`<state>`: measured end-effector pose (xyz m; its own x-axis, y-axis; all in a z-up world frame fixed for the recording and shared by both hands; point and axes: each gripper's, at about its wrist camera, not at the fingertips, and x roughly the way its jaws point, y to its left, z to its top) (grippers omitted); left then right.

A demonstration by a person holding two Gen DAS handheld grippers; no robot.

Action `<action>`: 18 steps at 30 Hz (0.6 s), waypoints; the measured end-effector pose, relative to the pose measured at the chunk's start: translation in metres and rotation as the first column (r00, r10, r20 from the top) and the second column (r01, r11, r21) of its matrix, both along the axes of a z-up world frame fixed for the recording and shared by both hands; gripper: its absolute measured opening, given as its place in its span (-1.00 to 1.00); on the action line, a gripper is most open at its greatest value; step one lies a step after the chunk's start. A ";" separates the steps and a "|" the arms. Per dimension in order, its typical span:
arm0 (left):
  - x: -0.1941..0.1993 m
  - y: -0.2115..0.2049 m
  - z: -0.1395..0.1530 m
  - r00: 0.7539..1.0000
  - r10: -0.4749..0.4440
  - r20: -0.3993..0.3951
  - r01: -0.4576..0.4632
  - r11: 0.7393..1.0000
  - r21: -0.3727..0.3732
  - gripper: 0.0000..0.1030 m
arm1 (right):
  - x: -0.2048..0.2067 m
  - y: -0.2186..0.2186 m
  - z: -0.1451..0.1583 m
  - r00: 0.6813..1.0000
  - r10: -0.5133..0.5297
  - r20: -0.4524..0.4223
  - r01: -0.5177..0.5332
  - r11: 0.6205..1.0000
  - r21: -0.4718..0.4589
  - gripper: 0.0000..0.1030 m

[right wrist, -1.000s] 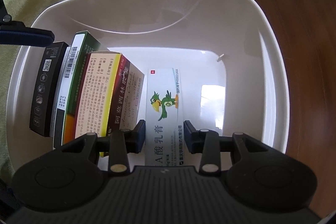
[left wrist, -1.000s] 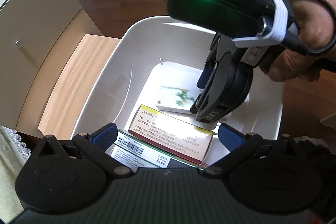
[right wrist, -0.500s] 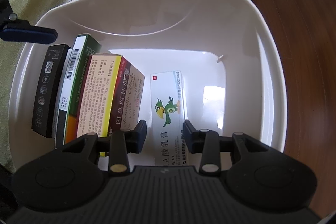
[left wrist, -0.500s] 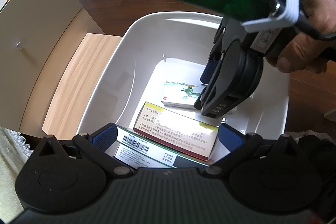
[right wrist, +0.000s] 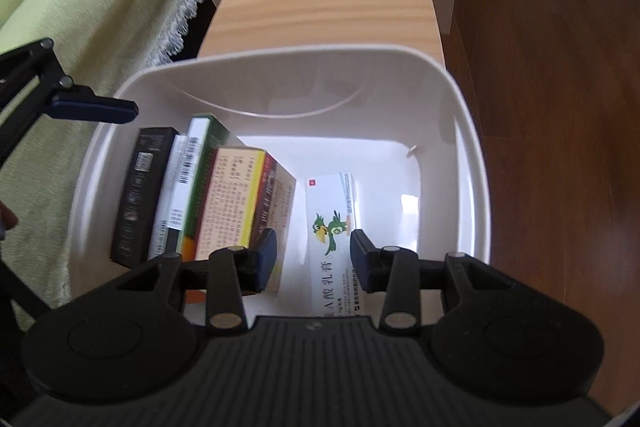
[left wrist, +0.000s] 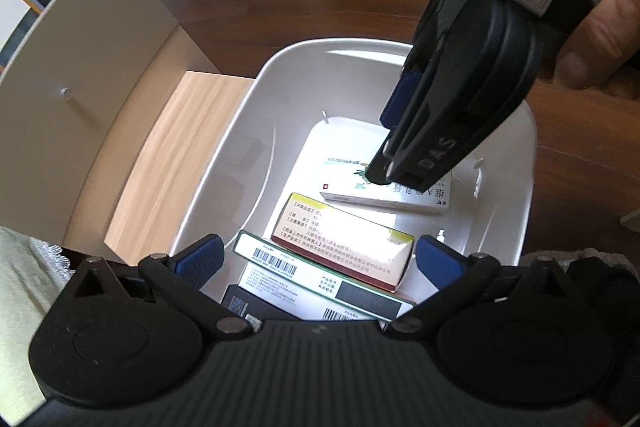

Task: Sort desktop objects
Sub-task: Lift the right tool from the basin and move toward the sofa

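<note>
A white bin (right wrist: 472,155) is seen from above in both wrist views, standing on a dark wooden floor beside a low wooden shelf (right wrist: 320,15). Four boxes are stood on edge along one wall of the bin: a black box (right wrist: 140,191), a white and green box (right wrist: 188,179), and a yellow and red box (right wrist: 236,203) leaning against them. A white box printed with a green parrot (right wrist: 332,215) is laid flat on the bin floor, just beside the yellow and red box but apart from it.

The right gripper (right wrist: 314,259) is held above the parrot box with its fingers (right wrist: 266,259) spread narrowly and nothing between them; the box appears to have been released, though whether the fingers are fully clear of it cannot be told from the blurred left view. The left gripper (left wrist: 316,263) is held over the rim of the bin near the standing boxes, its fingers (left wrist: 200,259) set wide and empty.

The placing step is judged to be finished for this box. The next move is judged to call for the right gripper to be lifted straight out of the bin, so that the upright boxes are not knocked over, and for another desktop object to be sought; none is visible outside the bin here.
</note>
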<state>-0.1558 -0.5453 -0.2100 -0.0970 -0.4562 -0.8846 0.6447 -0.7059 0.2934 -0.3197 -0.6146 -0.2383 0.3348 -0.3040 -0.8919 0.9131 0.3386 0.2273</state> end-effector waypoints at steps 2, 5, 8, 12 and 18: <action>0.000 0.005 0.007 1.000 0.005 0.003 -0.005 1.000 -0.012 1.00 | -0.002 0.001 0.010 1.000 0.007 0.011 -0.006 1.000 -0.013 -0.27; 0.001 0.013 0.018 1.000 0.014 0.013 -0.013 0.999 -0.033 1.00 | -0.004 0.004 0.026 1.000 0.014 0.025 -0.013 0.999 -0.037 -0.26; 0.003 0.025 0.030 0.999 0.029 0.015 -0.028 0.998 -0.053 1.00 | -0.013 0.012 0.046 0.999 0.017 0.046 -0.014 0.998 -0.059 -0.23; 0.005 0.042 0.044 0.999 0.049 0.019 -0.047 0.996 -0.077 1.00 | -0.016 0.022 0.065 0.997 0.036 0.064 -0.030 0.996 -0.087 -0.22; 0.011 0.071 0.063 0.996 0.087 0.019 -0.085 0.991 -0.106 1.00 | -0.015 0.043 0.089 0.995 0.071 0.071 -0.062 0.990 -0.124 -0.20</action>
